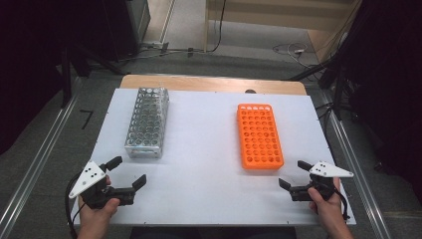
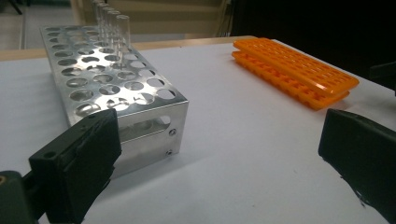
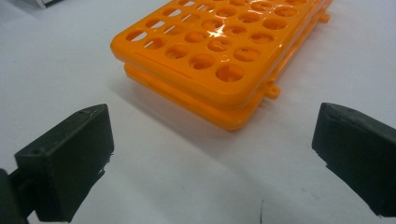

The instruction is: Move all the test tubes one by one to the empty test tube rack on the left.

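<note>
A silver metal tube rack [image 1: 147, 122] stands at the left of the white board, with several clear tubes [image 2: 112, 23] in its far end. An orange plastic rack [image 1: 260, 135] lies flat at the right, its holes empty. My left gripper [image 1: 128, 172] is held near the board's front left corner, open and holding nothing, just short of the metal rack [image 2: 112, 79]. My right gripper [image 1: 293, 174] is open at the front right, a little before the orange rack's [image 3: 219, 46] near end. The left gripper view also shows the orange rack [image 2: 294, 70] farther off.
The white board [image 1: 199, 164] lies on a wooden table whose far edge [image 1: 214, 83] shows behind it. Metal rails run along both sides on the floor, and cables [image 1: 293, 50] lie beyond the table. Bare board spans between the two racks.
</note>
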### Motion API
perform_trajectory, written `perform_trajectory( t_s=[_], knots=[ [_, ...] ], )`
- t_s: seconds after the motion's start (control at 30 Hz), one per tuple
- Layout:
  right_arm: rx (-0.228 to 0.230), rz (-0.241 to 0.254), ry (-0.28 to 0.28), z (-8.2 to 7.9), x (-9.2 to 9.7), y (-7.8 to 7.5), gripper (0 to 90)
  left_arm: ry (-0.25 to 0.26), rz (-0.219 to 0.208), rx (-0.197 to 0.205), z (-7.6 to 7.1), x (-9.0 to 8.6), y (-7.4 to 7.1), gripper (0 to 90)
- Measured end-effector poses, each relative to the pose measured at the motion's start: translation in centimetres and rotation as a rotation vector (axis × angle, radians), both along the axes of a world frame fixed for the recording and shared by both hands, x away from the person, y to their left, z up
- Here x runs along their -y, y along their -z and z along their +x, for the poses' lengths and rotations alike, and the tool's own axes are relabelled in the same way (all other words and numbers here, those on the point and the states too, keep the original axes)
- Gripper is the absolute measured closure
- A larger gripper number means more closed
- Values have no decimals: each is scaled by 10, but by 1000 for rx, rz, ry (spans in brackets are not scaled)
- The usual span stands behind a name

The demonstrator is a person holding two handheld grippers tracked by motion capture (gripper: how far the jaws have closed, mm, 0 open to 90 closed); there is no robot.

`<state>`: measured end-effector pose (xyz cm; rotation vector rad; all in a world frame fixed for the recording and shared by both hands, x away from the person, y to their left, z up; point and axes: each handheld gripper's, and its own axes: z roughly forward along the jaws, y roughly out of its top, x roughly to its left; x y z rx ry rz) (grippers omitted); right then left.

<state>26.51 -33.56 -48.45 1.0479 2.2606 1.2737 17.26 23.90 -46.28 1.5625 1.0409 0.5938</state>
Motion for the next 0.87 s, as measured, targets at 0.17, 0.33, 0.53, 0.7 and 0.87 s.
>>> perform_trajectory(
  t_s=[0.17, 0.33, 0.53, 0.7, 0.87],
  knots=[
    [1, 4, 8, 1, 2, 0, 0, -17, -27, -20, 4, -8, 8, 0],
    [1, 8, 13, 1, 3, 2, 0, -23, -15, -26, 6, -5, 10, 0],
    [6, 4, 14, 1, 1, 2, 0, -17, 6, -26, 7, 0, 11, 0],
    [2, 3, 15, 0, 1, 2, 0, -11, 14, -24, 8, 2, 11, 0],
    [4, 5, 16, 0, 1, 2, 0, -8, 15, -27, 9, 3, 11, 0]
  ],
)
